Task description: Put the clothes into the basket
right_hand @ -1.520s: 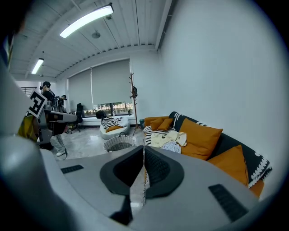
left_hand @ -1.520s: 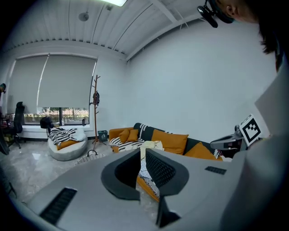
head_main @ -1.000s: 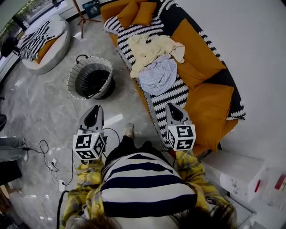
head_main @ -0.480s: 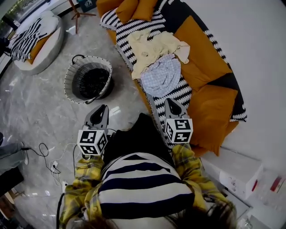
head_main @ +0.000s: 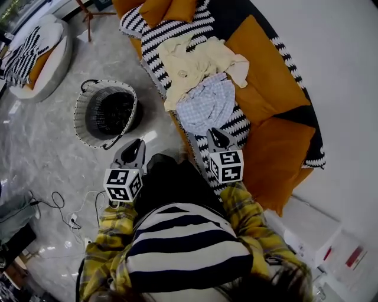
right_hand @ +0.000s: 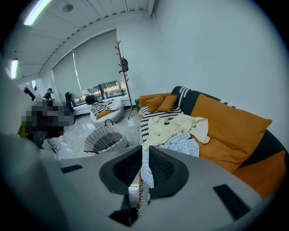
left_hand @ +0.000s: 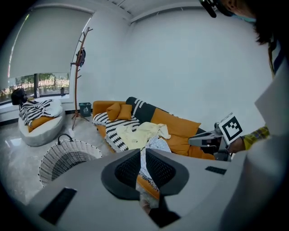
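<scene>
A cream garment [head_main: 195,59] and a pale blue checked garment [head_main: 207,106] lie in a heap on the striped throw of the sofa. The woven basket [head_main: 80,121] stands on the floor left of the sofa, with dark contents inside. My left gripper [head_main: 137,143] hangs shut and empty over the floor between basket and sofa. My right gripper [head_main: 212,132] is shut and empty just short of the blue garment's near edge. In the left gripper view the jaws of the left gripper [left_hand: 142,151] point at the clothes [left_hand: 140,133]; the right gripper [right_hand: 145,149] faces the blue garment [right_hand: 183,144].
The orange sofa [head_main: 271,88] has loose cushions [head_main: 168,9] at its far end. A round pouffe [head_main: 56,56] with a striped blanket sits far left. Cables [head_main: 59,203] trail on the marble floor. A coat stand [left_hand: 80,81] is beyond the basket. White boxes [head_main: 307,227] stand at the right.
Both grippers have dropped lower and moved forward toward the sofa. The right one is now close to the blue garment. The jaws stayed shut.
</scene>
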